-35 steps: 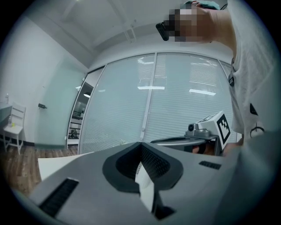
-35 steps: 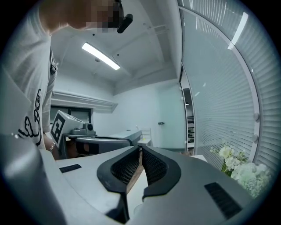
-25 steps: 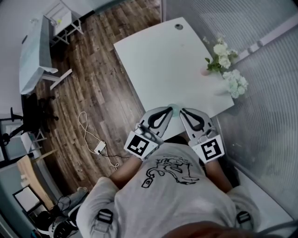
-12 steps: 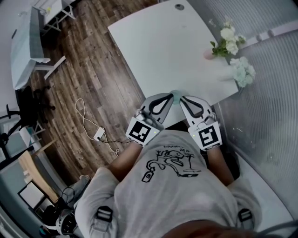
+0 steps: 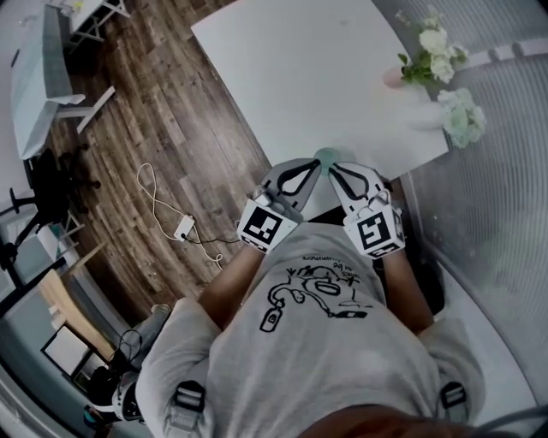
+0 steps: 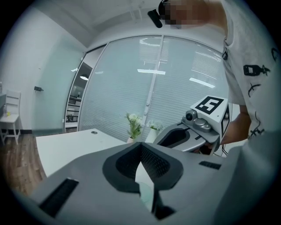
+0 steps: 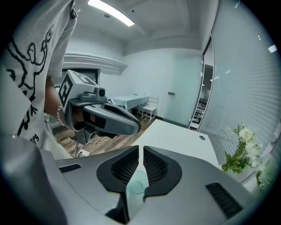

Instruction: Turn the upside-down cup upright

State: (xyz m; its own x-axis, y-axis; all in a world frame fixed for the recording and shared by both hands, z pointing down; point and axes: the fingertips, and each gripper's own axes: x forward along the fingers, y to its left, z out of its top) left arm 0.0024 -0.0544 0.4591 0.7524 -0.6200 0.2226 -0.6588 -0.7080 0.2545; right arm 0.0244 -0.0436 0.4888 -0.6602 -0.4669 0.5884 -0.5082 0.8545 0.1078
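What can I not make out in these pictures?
Whether the cup stands upside down: in the head view it is small and half covered by the left tongs and the right tongs; each gripper view shows only a sliver of it.
Whether either tongs touch the cup: their tips hide it.
The vase: head view, pale and blurred against the table.

Bright, even light, warped by wide lenses
We saw a ceiling strip light (image 7: 109,13) glaring; straight lines bowed toward dark, rounded corners, and the nearest foreground lay soft.
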